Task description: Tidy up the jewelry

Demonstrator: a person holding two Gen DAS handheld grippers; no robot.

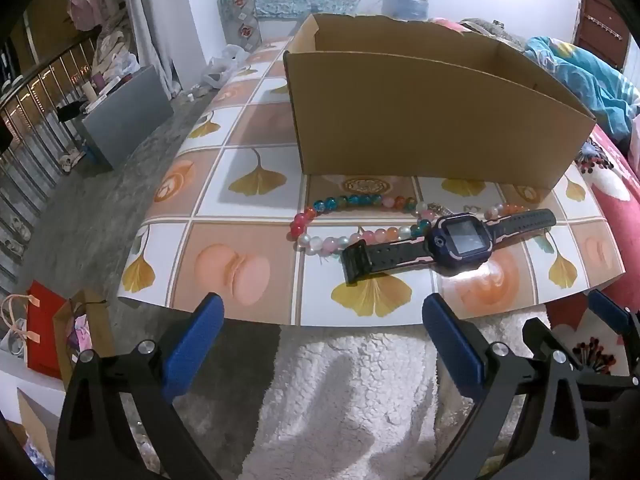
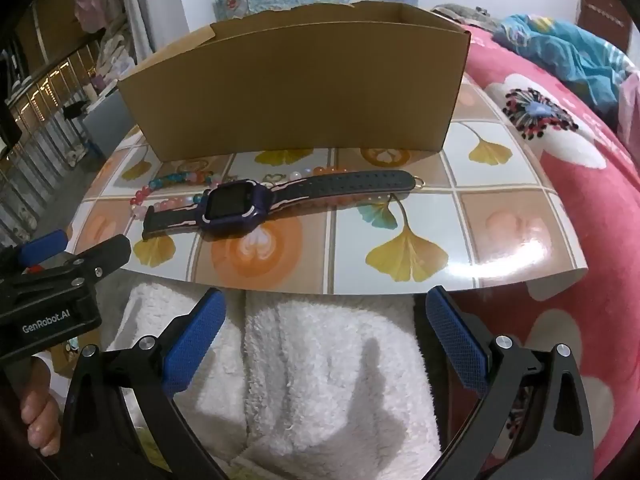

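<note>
Black-strapped watch point(image 1: 456, 240) lies beyond the open left gripper point(image 1: 320, 344).

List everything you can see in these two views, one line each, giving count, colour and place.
Smartwatch: one, purple case, black strap, flat on the mat's near half.
Bead bracelet: one, multicoloured, behind the watch and partly under it.
Cardboard box: one, brown, open, behind the jewelry.
Tile-print mat: one, orange and white, under everything.
Fleece blanket: one, white, below the mat's near edge.
Left gripper: blue pads, open, empty.
Right gripper: blue pads, open, empty.
</note>
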